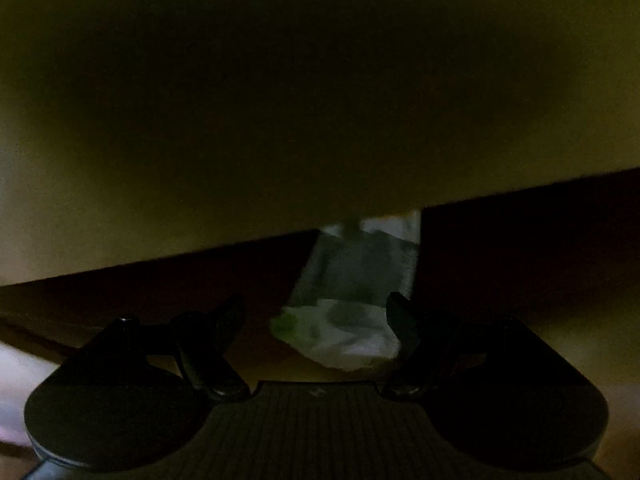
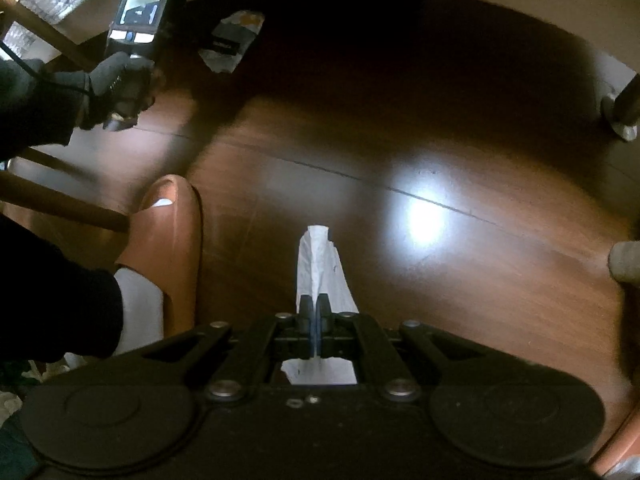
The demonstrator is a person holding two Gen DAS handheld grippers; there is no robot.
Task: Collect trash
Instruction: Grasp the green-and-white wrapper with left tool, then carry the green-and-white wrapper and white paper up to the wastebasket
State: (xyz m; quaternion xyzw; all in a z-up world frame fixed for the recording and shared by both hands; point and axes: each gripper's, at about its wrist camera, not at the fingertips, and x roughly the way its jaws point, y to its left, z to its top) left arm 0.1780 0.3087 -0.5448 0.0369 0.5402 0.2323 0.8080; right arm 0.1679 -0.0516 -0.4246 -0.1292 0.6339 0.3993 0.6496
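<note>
A: Looking down the right tool (image 2: 316,312), its jaws are clenched on a strip of white paper (image 2: 320,264) that sticks out ahead of them over the wooden floor (image 2: 400,140).

B: And the left tool (image 1: 316,320)?

A: Released, jaws standing apart. A crumpled wrapper (image 1: 340,336), white with a green patch, lies between them and close to the right-hand finger (image 1: 400,320), but I cannot tell that either pad presses on it. That view is very dark.

B: So what could go wrong?

A: The wrapper sits off-centre, so closing now might pinch only an edge and let it slip, or push it aside. Poor light makes judging the gap harder.

B: Anything else left?

A: Another flattened wrapper (image 2: 232,44) lies on the floor just beside the left tool as seen from the right wrist, near the gloved hand (image 2: 116,88). It could be missed. The thin paper strip might also tear or slide free if swung.
</note>
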